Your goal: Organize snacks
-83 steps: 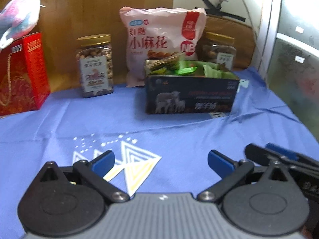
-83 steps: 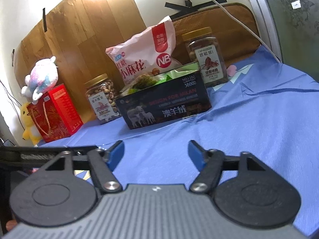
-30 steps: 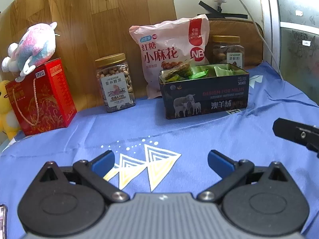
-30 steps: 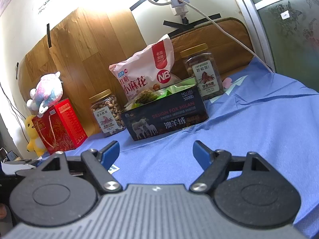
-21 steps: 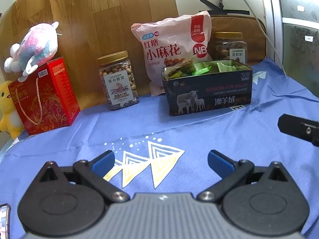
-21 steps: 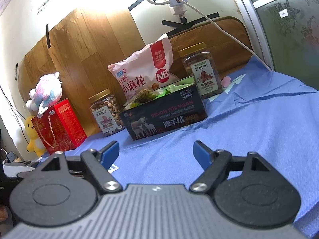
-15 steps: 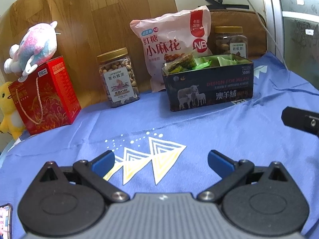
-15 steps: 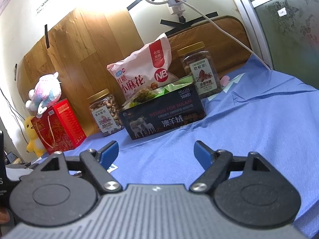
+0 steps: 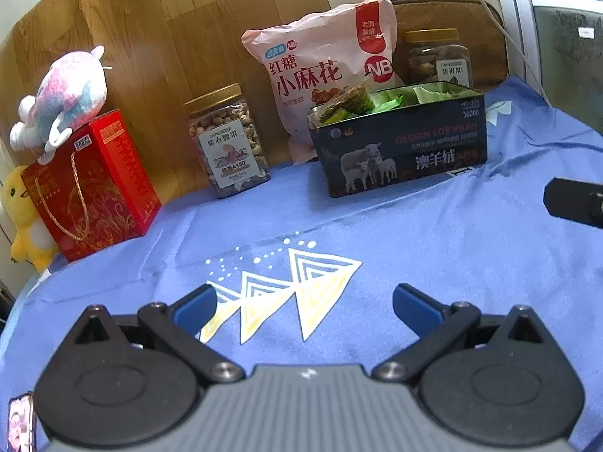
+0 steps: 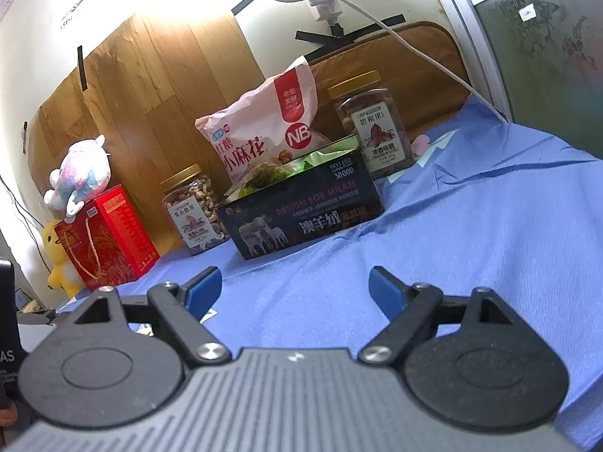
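Left gripper (image 9: 303,303) tilted down over blue cloth (image 9: 433,245), jaws spread, empty. Right gripper (image 10: 294,288) nearly level, jaws spread, empty. Tin (image 9: 401,150) well ahead, upright, long side facing, snacks inside.

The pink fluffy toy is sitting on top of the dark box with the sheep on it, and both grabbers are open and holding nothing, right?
Not quite. The pink plush toy sits on the red gift box, not the dark sheep box, as the left wrist view shows. The left gripper and right gripper are indeed open and empty.
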`<action>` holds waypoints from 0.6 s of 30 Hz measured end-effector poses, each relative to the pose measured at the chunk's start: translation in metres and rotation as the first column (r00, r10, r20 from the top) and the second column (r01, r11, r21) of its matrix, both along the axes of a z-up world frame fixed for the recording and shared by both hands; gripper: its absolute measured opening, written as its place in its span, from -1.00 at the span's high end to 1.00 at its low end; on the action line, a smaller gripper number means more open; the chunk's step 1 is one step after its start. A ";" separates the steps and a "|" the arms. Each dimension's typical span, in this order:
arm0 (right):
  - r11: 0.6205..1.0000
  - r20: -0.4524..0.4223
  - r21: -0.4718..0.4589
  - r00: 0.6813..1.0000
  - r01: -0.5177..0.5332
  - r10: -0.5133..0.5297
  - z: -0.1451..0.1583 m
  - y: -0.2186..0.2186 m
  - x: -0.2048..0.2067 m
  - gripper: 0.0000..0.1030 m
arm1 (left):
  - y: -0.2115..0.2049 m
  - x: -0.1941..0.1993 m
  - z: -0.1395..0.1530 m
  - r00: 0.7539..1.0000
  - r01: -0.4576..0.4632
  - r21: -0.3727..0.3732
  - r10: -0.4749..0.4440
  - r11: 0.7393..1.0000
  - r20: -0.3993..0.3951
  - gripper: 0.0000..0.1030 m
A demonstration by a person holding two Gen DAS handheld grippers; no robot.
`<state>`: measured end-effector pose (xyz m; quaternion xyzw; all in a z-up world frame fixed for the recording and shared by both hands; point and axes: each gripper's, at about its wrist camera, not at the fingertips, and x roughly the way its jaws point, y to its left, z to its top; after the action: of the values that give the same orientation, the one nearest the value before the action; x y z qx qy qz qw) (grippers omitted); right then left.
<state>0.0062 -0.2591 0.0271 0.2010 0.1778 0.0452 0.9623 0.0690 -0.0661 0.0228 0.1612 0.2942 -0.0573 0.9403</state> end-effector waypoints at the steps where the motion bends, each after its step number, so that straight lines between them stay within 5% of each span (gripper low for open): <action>1: 1.000 -0.001 0.001 1.000 0.000 0.000 0.000 0.000 0.000 -0.70 | 0.000 0.000 0.000 1.000 0.002 0.001 -0.002 1.000 -0.001 -1.00; 18: 1.000 -0.001 0.002 1.000 0.001 -0.001 -0.001 0.000 0.000 -0.71 | -0.002 0.001 -0.001 0.999 0.013 0.002 -0.013 1.000 -0.052 -1.00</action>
<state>0.0058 -0.2594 0.0261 0.2022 0.1782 0.0447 0.9619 0.0705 -0.0684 0.0217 0.1625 0.3174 -0.0674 0.9318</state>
